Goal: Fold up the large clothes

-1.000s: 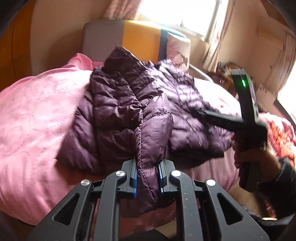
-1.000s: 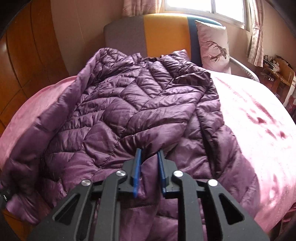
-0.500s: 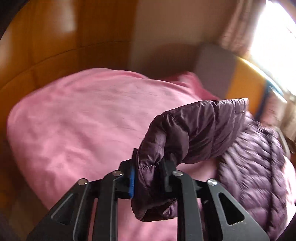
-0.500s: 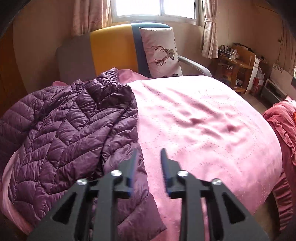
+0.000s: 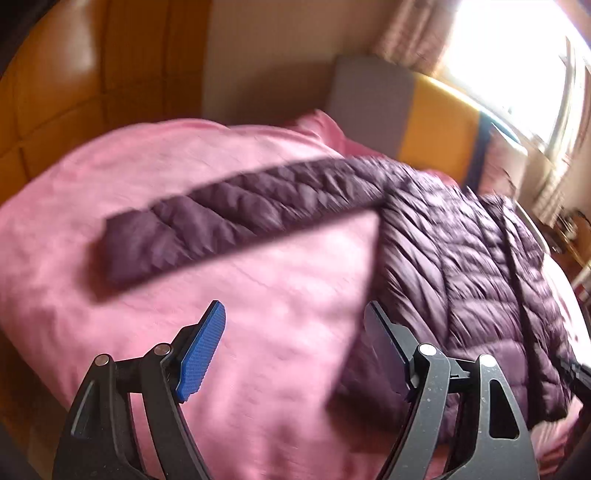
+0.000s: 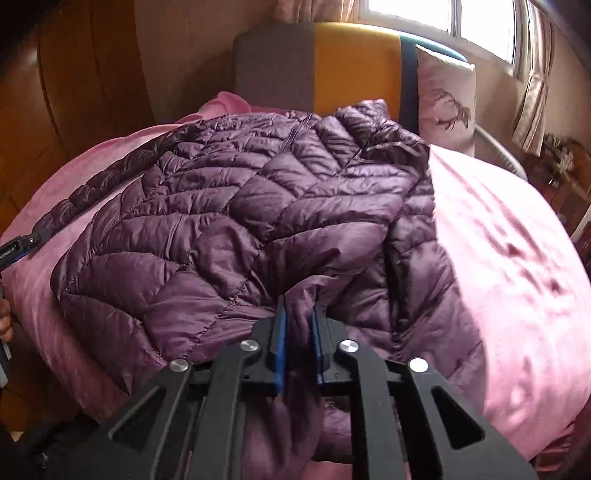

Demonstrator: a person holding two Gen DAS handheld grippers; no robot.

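Note:
A purple quilted puffer jacket (image 6: 258, 206) lies spread on a pink bedspread (image 6: 517, 258). Its left sleeve (image 5: 240, 214) lies stretched out flat to the left across the bed. My left gripper (image 5: 295, 325) is open and empty, above bare bedspread between the sleeve and the jacket body (image 5: 461, 258). My right gripper (image 6: 297, 310) is shut on a fold of the jacket's lower hem near the front edge of the bed. The left gripper's tip also shows at the left edge of the right wrist view (image 6: 18, 251).
A grey, orange and blue headboard (image 6: 332, 66) stands at the far end, with a deer-print pillow (image 6: 447, 96) against it. Wooden wall panels (image 5: 74, 74) run along the left. A window (image 6: 443, 14) and curtains are at the back right. Cluttered furniture (image 6: 565, 158) stands at the right.
My left gripper has let go of the sleeve, which now lies stretched on the bed, and has opened wide. My right gripper has shut on the jacket's hem.

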